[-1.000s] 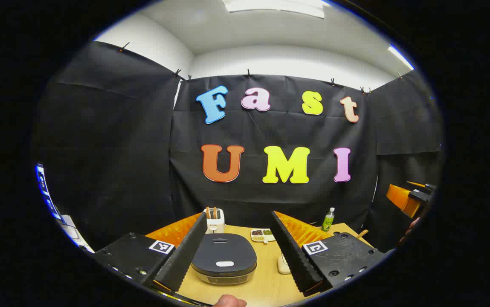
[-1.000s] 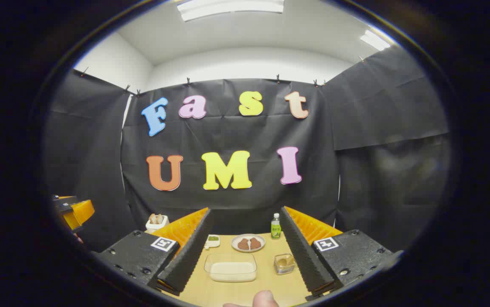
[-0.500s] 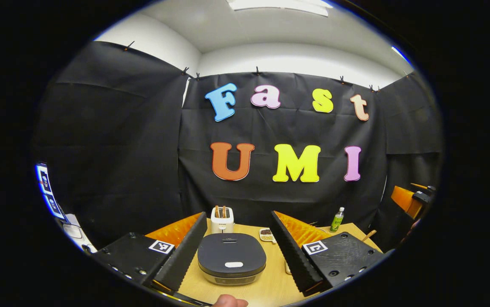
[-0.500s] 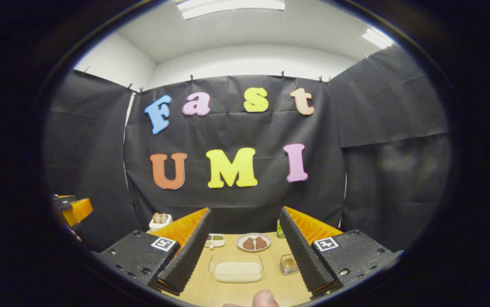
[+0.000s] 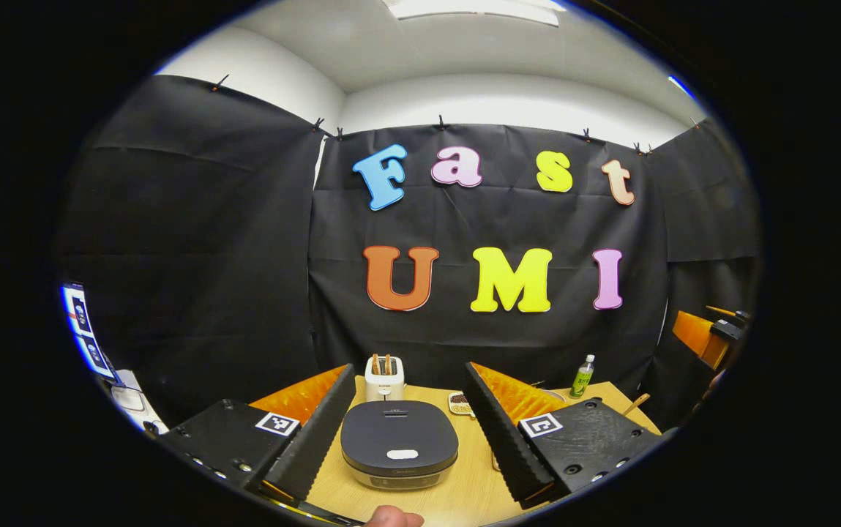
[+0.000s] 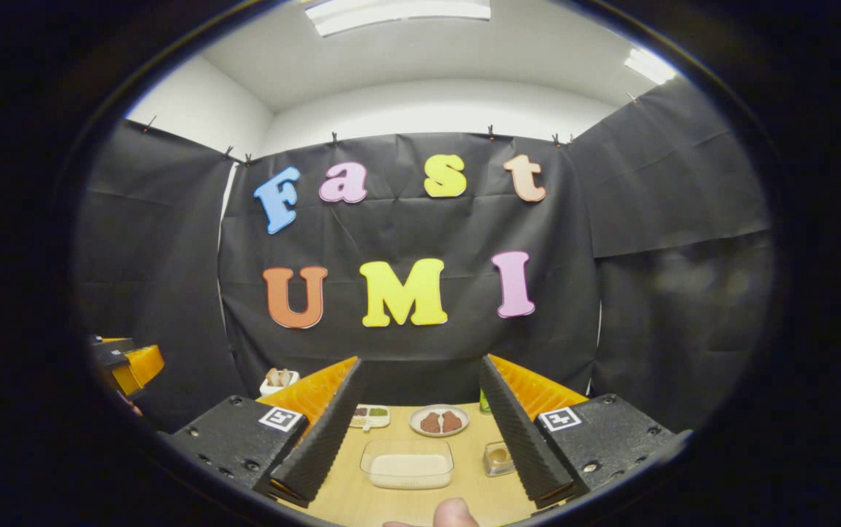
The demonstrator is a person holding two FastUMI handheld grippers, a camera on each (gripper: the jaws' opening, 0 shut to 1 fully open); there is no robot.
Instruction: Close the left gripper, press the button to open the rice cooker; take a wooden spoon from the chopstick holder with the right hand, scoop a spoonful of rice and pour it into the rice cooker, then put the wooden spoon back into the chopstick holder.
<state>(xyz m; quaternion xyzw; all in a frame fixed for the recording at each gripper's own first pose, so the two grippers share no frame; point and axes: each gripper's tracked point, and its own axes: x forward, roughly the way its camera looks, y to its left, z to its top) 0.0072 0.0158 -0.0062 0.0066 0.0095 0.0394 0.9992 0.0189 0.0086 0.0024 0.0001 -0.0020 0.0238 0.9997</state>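
Note:
The dark rice cooker (image 5: 399,453) sits shut on the wooden table, its white button (image 5: 397,454) facing me, framed between the fingers of my open left gripper (image 5: 408,424). Behind the cooker stands the white chopstick holder (image 5: 384,378) with wooden handles sticking up. In the right gripper view, a clear box of rice (image 6: 406,463) lies between the fingers of my open right gripper (image 6: 420,421). The chopstick holder (image 6: 279,380) appears there at the far left. Both grippers hang above the table with nothing held.
A plate with brown pieces (image 6: 439,420), a small glass jar (image 6: 498,457), a divided dish (image 6: 369,415) and a green bottle (image 5: 581,376) stand on the table. The other gripper shows at the right edge (image 5: 705,338) and the left edge (image 6: 124,362). A fingertip (image 6: 454,512) shows at the bottom.
Both views have shifted a little: the rice cooker now sits more centred between the left fingers, and the rice box has drifted slightly right between the right fingers. Both grippers stay open.

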